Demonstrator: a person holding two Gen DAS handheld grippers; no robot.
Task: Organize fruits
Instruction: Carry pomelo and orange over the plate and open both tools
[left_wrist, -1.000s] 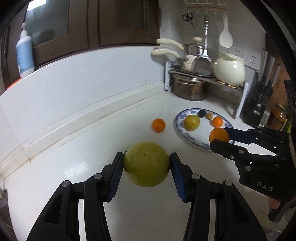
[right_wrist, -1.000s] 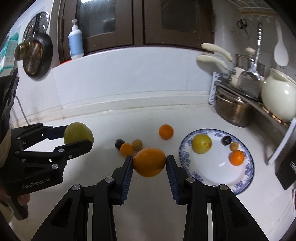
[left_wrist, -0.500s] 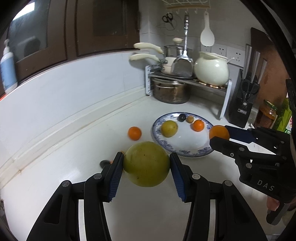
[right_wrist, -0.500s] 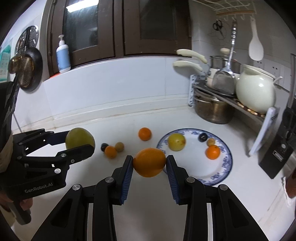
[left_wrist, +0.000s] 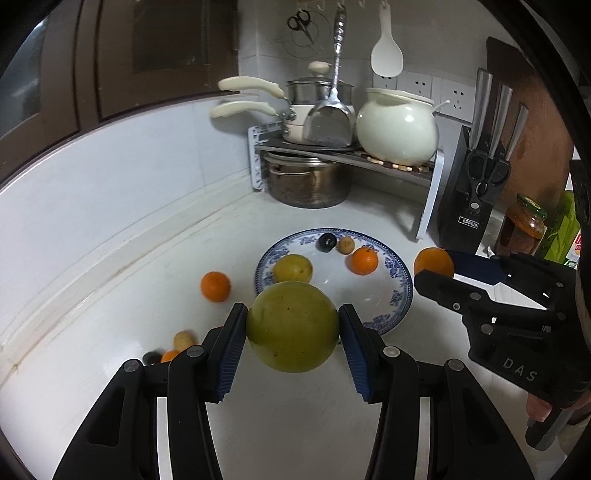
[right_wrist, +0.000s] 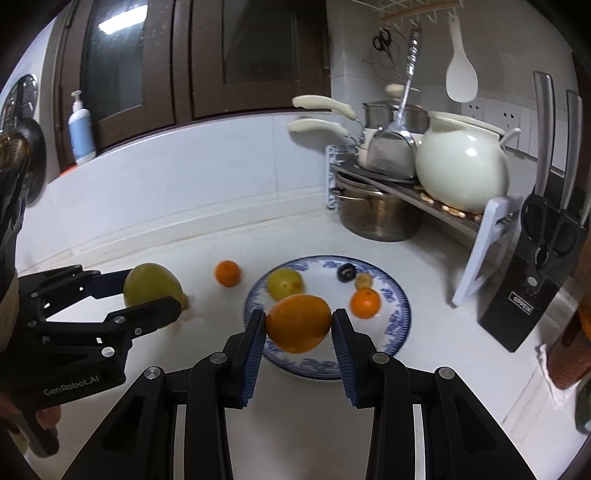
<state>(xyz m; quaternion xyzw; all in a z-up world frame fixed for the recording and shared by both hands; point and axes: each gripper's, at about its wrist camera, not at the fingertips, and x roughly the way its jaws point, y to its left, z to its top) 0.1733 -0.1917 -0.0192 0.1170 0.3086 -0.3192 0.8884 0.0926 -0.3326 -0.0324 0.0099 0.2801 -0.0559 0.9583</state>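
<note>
My left gripper (left_wrist: 292, 328) is shut on a large yellow-green fruit (left_wrist: 292, 325), held above the counter at the near left rim of the blue-and-white plate (left_wrist: 400, 295). My right gripper (right_wrist: 298, 324) is shut on a large orange (right_wrist: 298, 323), held over the plate's near rim (right_wrist: 399, 325). The plate holds a yellow fruit (left_wrist: 292, 268), a small orange (left_wrist: 364, 260), a dark plum (left_wrist: 327, 242) and a small tan fruit (left_wrist: 346, 244). A loose orange (left_wrist: 215, 286) lies left of the plate. Small fruits (left_wrist: 183, 339) lie nearer on the counter.
A rack with pots (left_wrist: 308, 181) and a white ceramic pot (left_wrist: 397, 127) stands behind the plate. A black knife block (left_wrist: 471, 199) and jars (left_wrist: 524, 227) stand to the right. A soap bottle (right_wrist: 81, 129) sits on the ledge at far left.
Both grippers have moved forward and to the right toward the plate, each still holding its fruit. The plate now lies closer and more central in both views.
</note>
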